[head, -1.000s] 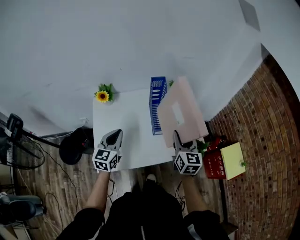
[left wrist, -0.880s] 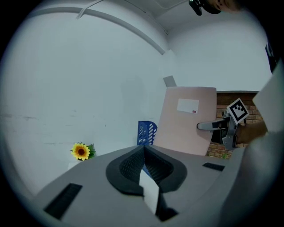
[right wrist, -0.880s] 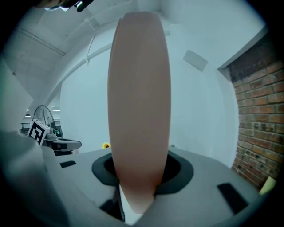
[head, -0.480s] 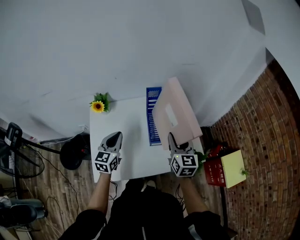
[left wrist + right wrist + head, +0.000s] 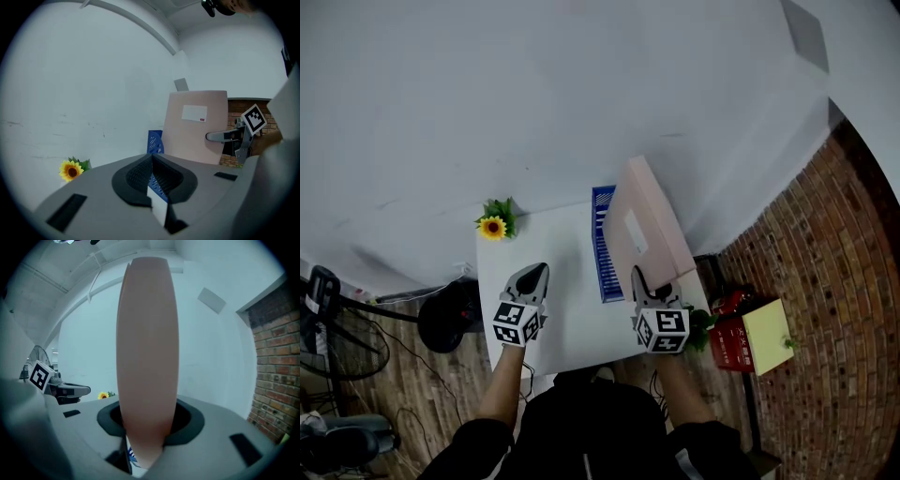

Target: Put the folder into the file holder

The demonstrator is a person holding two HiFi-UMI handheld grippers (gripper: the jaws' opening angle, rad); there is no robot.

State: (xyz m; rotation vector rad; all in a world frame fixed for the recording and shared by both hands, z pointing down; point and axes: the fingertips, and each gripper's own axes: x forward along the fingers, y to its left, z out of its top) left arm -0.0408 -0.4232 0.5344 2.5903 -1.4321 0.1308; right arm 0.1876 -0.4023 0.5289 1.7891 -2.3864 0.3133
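Pink folder [image 5: 656, 239] stands upright on edge over the right side of the desk [image 5: 567, 323], just beside the blue file holder [image 5: 602, 253]; contact unclear. Right gripper [image 5: 637, 277] fingers [image 5: 187, 420] clamped on the folder's near lower edge. Left gripper [image 5: 539, 272] over the desk's left half, fingers [image 5: 136, 176] closed together, nothing between them. Sunflower [image 5: 493, 227] at back left corner.

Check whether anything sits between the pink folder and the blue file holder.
Nothing visible does. The folder, clamped in the right hand-held gripper, stands just right of the file holder; the sunflower sits far off to the left.
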